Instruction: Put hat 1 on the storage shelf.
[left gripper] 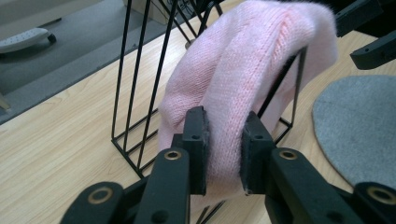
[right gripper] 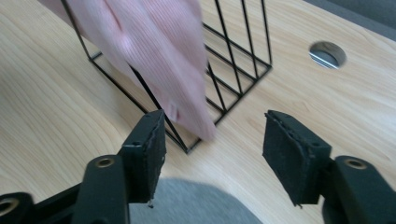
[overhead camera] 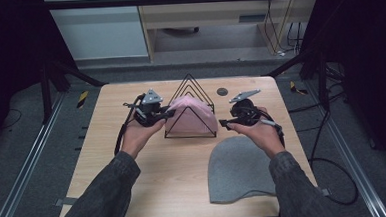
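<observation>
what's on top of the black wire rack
A pink knit hat is draped over the black wire rack, pinched by the left gripper. The wires beneath the fabric are hidden.

A wire rack (overhead camera: 189,108) stands in the middle of the counter (overhead camera: 135,186). A hat (overhead camera: 191,116) hangs over it. Another hat (overhead camera: 239,171) lies flat in front, to the right. A hole (overhead camera: 222,91) sits behind.

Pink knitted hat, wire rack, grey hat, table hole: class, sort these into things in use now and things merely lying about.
In use:
- pink knitted hat, draped over the rack and pinched by the left tongs
- black wire rack
- right tongs, open beside the rack

Lying about:
- grey hat, flat on the table
- round table hole
</observation>
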`<state>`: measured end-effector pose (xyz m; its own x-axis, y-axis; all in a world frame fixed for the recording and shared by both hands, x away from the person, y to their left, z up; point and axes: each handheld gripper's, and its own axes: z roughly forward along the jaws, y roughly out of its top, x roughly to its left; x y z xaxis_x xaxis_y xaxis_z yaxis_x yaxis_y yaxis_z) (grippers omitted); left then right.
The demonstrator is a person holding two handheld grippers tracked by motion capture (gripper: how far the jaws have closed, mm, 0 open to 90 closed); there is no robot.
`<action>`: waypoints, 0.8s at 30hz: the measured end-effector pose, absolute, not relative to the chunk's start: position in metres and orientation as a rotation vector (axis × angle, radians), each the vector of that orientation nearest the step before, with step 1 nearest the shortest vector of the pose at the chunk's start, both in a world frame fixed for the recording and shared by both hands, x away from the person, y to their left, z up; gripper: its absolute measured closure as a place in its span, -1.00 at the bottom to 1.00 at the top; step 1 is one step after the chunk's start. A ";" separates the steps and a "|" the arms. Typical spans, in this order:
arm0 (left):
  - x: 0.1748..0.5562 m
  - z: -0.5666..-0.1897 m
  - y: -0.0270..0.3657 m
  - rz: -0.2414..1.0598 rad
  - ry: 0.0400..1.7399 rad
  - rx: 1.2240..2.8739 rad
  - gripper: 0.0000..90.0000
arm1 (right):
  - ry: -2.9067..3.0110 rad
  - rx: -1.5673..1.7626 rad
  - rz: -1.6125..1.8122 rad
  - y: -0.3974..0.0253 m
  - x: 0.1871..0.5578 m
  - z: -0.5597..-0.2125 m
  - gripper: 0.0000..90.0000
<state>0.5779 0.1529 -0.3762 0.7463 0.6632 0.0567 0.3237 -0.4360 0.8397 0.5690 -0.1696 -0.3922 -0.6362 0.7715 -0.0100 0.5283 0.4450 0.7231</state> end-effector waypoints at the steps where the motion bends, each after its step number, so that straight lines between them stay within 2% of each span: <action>1: 0.576 -0.375 0.154 0.490 0.744 2.045 0.59 | 2.358 1.114 0.996 -0.174 0.567 -0.393 -0.17; 2: 0.574 -0.374 0.155 0.502 0.748 2.039 0.42 | 2.348 1.147 0.981 -0.182 0.565 -0.395 -0.25; 3: 0.572 -0.373 0.156 0.511 0.754 2.030 0.42 | 2.348 1.147 0.981 -0.182 0.565 -0.395 -0.25; 4: 0.569 -0.372 0.158 0.521 0.755 2.027 0.27 | 2.339 1.173 0.964 -0.191 0.564 -0.400 -0.29; 5: 0.566 -0.371 0.160 0.532 0.764 2.025 0.27 | 2.339 1.173 0.964 -0.191 0.564 -0.400 -0.29; 8: 0.558 -0.368 0.167 0.545 0.777 2.022 0.01 | 2.336 1.244 0.950 -0.204 0.562 -0.409 -0.36; 13: 0.543 -0.370 0.185 0.547 0.803 2.053 -0.37 | 2.371 1.314 0.904 -0.217 0.561 -0.431 -0.11; 18: 0.524 -0.396 0.206 0.530 0.834 2.117 -0.66 | 2.376 1.349 0.860 -0.225 0.562 -0.448 0.03; 24: 0.501 -0.433 0.231 0.508 0.894 2.156 -0.75 | 2.376 1.404 0.787 -0.234 0.565 -0.464 -0.03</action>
